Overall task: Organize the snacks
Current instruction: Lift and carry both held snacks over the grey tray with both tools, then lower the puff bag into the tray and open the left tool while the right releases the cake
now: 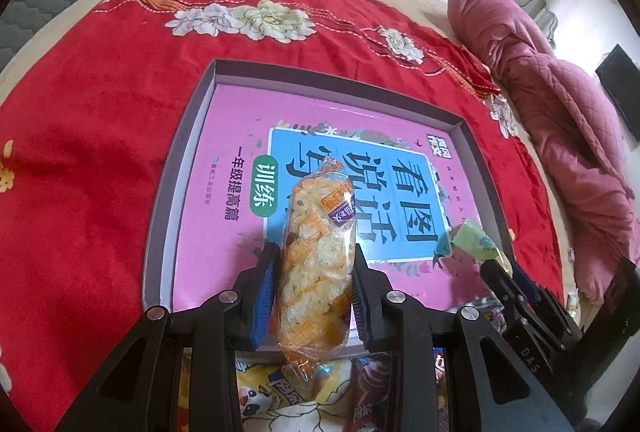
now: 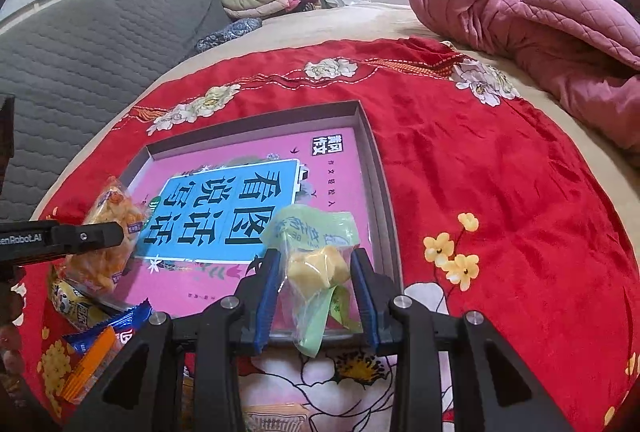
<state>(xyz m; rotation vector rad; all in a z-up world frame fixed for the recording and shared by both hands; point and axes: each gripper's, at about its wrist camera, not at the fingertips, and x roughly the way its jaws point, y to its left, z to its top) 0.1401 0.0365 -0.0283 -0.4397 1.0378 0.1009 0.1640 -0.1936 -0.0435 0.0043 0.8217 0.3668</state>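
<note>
My left gripper (image 1: 314, 268) is shut on an orange rice-cracker packet (image 1: 316, 264) and holds it over the near edge of a shallow grey box (image 1: 172, 168) lined with a pink and blue book cover. The packet also shows in the right wrist view (image 2: 110, 236). My right gripper (image 2: 316, 272) is shut on a green-wrapped yellow snack (image 2: 314, 264), held over the box's near right corner (image 2: 384, 192). That snack shows at the right of the left wrist view (image 1: 476, 238), with the right gripper's fingers (image 1: 504, 280) behind it.
The box lies on a red flowered cloth (image 2: 480, 160) on a bed. Loose snack packets lie near the front: blue and orange ones (image 2: 100, 344), a yellow one (image 2: 72, 304). A pink quilt (image 2: 540, 28) is bunched at the right. A grey headboard (image 2: 80, 44) stands at the left.
</note>
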